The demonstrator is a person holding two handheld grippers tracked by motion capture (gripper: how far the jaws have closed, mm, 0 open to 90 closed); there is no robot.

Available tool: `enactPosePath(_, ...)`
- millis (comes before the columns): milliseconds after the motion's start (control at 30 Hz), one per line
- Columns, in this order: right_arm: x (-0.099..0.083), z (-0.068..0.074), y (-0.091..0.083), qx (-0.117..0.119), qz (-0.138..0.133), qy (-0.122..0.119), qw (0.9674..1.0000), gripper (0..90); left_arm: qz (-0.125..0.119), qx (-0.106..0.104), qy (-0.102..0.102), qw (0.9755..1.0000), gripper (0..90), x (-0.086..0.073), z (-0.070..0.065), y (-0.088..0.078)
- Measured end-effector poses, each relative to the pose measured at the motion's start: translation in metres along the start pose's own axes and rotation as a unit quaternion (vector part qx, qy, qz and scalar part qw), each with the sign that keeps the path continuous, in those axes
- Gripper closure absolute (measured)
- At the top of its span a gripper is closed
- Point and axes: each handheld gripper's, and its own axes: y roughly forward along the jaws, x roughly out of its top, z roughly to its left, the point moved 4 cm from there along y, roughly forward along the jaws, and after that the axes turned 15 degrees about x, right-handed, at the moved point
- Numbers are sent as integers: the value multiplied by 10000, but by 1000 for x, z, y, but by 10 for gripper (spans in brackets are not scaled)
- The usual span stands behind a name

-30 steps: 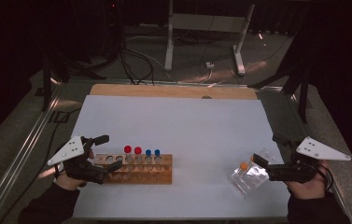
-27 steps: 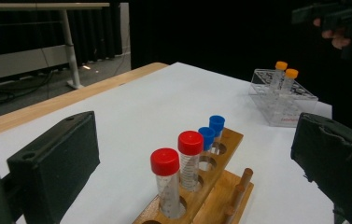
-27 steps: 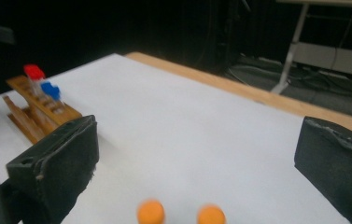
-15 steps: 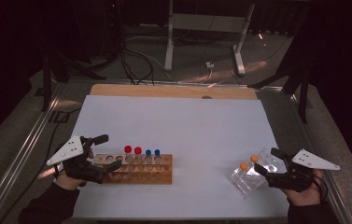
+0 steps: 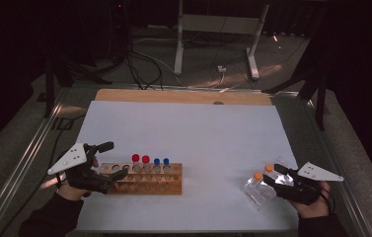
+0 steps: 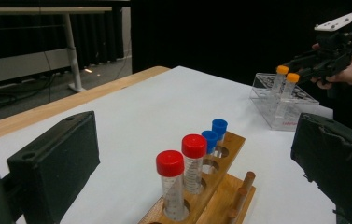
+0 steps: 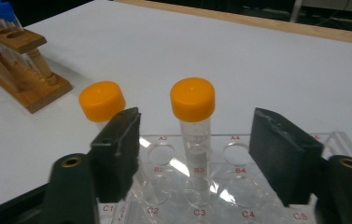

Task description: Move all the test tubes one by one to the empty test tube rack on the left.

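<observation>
Table edge (image 5: 173, 96): you see a bare wooden strip along the far side, beyond the white sheet (image 5: 183, 133);
Floor: cables (image 5: 139, 64) trail behind it;
Background: a pale metal stand (image 5: 218, 29) rises beyond, against darkness.

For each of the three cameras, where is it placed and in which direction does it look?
High view: above the person's side, looking forward and down on the table; forearms and both tongs show.
Left gripper view: on the left tongs, looking along the wooden rack towards the right hand.
Right gripper view: on the right tongs, open around an orange-capped tube in the clear rack.
Shared: both gripper views see both racks.
</observation>
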Motion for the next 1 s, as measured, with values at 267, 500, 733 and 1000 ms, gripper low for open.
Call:
enactPosePath(267, -2, -3, 10, -51, 244, -171, 9995, 595, 1, 25, 19, 10000, 20, 0, 0, 1)
enactPosePath(500, 0, -4, 13, -148, 477, -237, 9985, 735, 12, 18, 31, 10000, 20, 0, 0, 1)
enactPosePath(733, 6, -2, 8, -165, 455, -326, 9983, 740, 43, -19, 16, 10000, 20, 0, 0, 2)
enactPosePath(1000, 22, 3, -2, -136, 361, -391, 9985, 743, 40, -52, 21, 10000, 20, 1, -1, 1)
